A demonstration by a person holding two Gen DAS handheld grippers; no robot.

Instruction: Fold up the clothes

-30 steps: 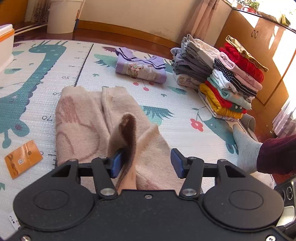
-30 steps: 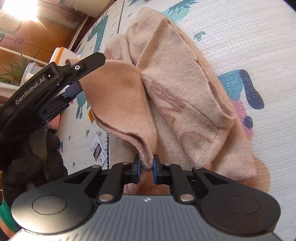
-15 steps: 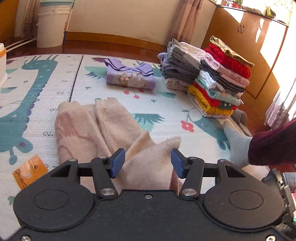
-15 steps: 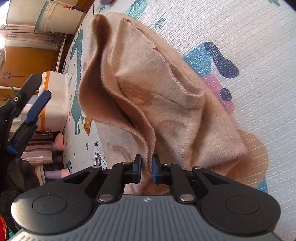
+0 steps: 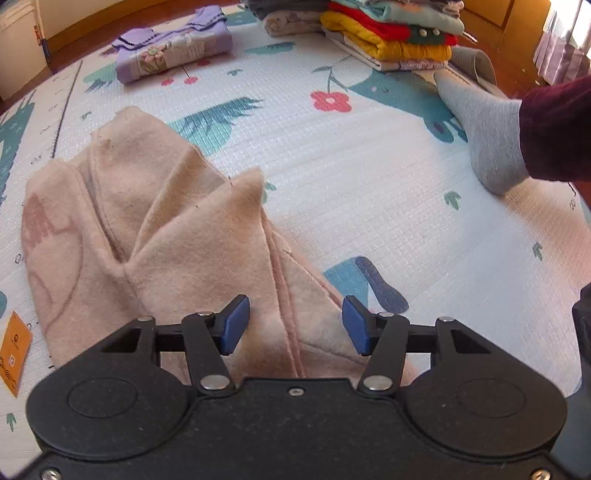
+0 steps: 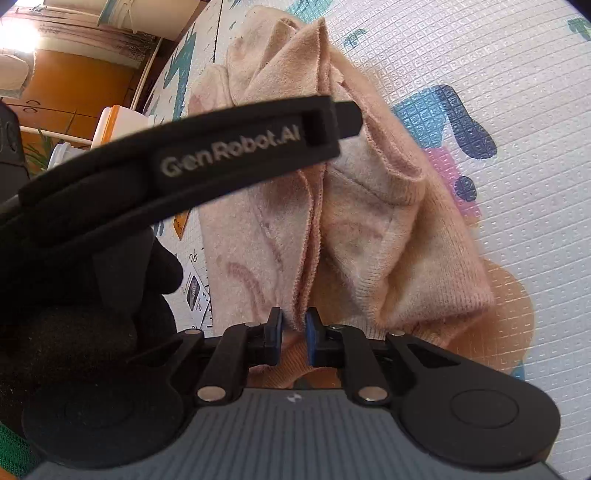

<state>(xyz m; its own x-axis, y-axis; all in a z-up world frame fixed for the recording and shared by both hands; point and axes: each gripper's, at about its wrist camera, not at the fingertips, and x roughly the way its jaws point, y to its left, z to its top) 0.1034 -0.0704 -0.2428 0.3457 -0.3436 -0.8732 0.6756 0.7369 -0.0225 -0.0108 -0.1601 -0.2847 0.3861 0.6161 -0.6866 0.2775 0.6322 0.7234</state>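
White foam play mat (image 5: 369, 177) with teal animal prints, a red flower and a printed ruler line covered the floor, and a wooden skirting ran along the far wall. On it lay a pale pink fleece garment (image 5: 155, 236), rumpled, with one corner standing up in a peak near the middle. The left hand-held gripper (image 5: 295, 325) hovered over the near part of the garment with its blue pads well apart and nothing between them. The right hand-held gripper (image 6: 295, 328) had its pads nearly together, pinching a hem fold of the same garment (image 6: 369, 206). A black-gloved hand (image 6: 74, 314) held the left tool, whose arm crossed the right wrist view. Farther off on the mat sat a folded lilac top (image 5: 173, 55) and a stack of folded clothes (image 5: 391, 33). A foot in a grey sock (image 5: 484, 136) rested on the mat to the right, and an orange card (image 5: 13, 352) lay at the left edge.
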